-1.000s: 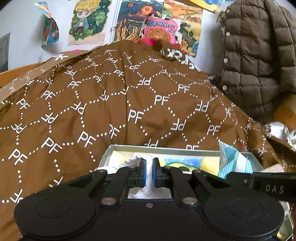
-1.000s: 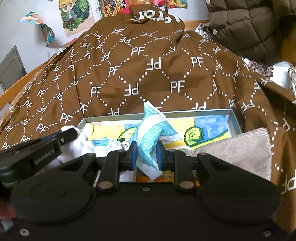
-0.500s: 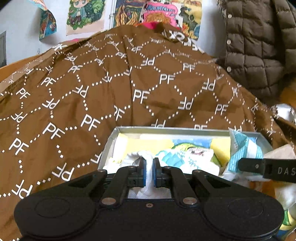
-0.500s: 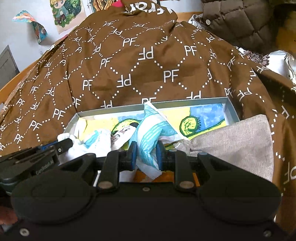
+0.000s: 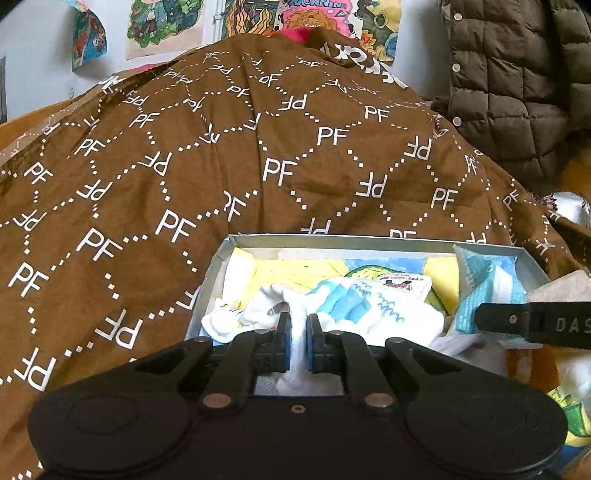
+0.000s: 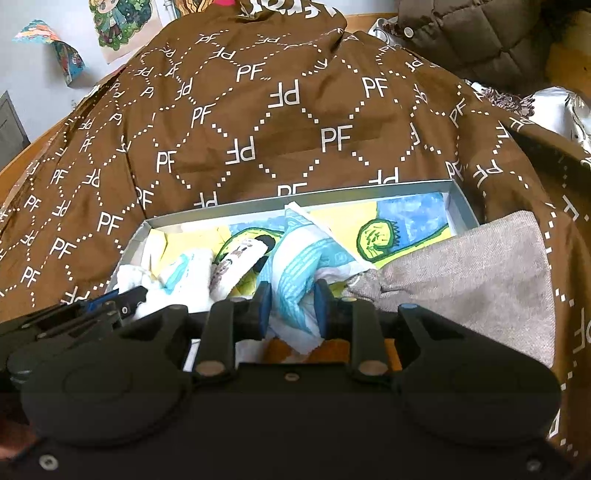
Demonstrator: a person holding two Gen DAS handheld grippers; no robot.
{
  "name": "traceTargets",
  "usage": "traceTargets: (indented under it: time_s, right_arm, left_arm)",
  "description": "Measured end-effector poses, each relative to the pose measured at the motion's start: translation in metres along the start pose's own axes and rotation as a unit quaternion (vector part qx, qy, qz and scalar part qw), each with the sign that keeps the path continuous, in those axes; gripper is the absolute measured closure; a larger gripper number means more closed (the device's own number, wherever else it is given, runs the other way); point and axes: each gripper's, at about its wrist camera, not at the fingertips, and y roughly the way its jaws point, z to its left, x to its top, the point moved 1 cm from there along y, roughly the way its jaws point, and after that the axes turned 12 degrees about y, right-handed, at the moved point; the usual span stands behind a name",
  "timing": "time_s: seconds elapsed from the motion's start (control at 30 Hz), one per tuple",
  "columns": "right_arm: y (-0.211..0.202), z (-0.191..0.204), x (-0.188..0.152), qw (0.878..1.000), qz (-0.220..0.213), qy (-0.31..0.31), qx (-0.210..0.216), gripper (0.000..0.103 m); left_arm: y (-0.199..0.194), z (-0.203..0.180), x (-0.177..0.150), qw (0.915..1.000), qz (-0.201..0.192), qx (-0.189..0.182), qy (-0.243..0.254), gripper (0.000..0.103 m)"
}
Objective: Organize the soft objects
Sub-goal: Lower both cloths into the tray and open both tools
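Observation:
A shallow grey box (image 5: 369,242) (image 6: 303,197) with a yellow and blue drawing on its floor lies on a brown PF-patterned quilt. My left gripper (image 5: 298,343) is shut on a white sock (image 5: 291,310) with blue wave marks at the box's left end. My right gripper (image 6: 291,308) is shut on a blue and white patterned cloth (image 6: 306,254) over the box's middle; it also shows in the left wrist view (image 5: 487,288). The left gripper's tip shows at the lower left of the right wrist view (image 6: 125,302).
The brown PF quilt (image 5: 258,155) (image 6: 280,110) rises behind the box. A grey-beige cloth (image 6: 472,273) lies over the box's right front corner. A brown quilted jacket (image 5: 517,81) hangs at the back right. Posters (image 5: 162,26) cover the wall.
Both grippers have moved lower and forward over the box, each still holding its cloth. More of the sock and the box's floor shows now.

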Motion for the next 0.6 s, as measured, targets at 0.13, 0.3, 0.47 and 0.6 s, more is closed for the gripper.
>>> traceTargets:
  time_s: [0.13,0.3,0.47,0.6]
  right_arm:
    - [0.005,-0.001,0.002,1.000,0.006,0.015,0.002,0.080]
    - [0.008,-0.002,0.002,1.000,0.008,0.011,-0.010,0.076]
    - [0.005,-0.005,0.000,1.000,0.008,0.010,-0.005,0.058]
    - [-0.004,-0.004,-0.003,1.000,-0.003,-0.014,-0.011,0.041]
  left_arm:
    - [-0.003,-0.001,0.002,0.9999,0.003,-0.004,0.009,0.089]
    - [-0.006,0.004,-0.003,0.9998,-0.004,-0.016,-0.008,0.081]
    - [-0.008,0.001,-0.006,0.9996,-0.016,-0.019,-0.011,0.052]
    - [-0.011,-0.002,-0.007,0.9995,-0.022,-0.022,-0.008,0.046]
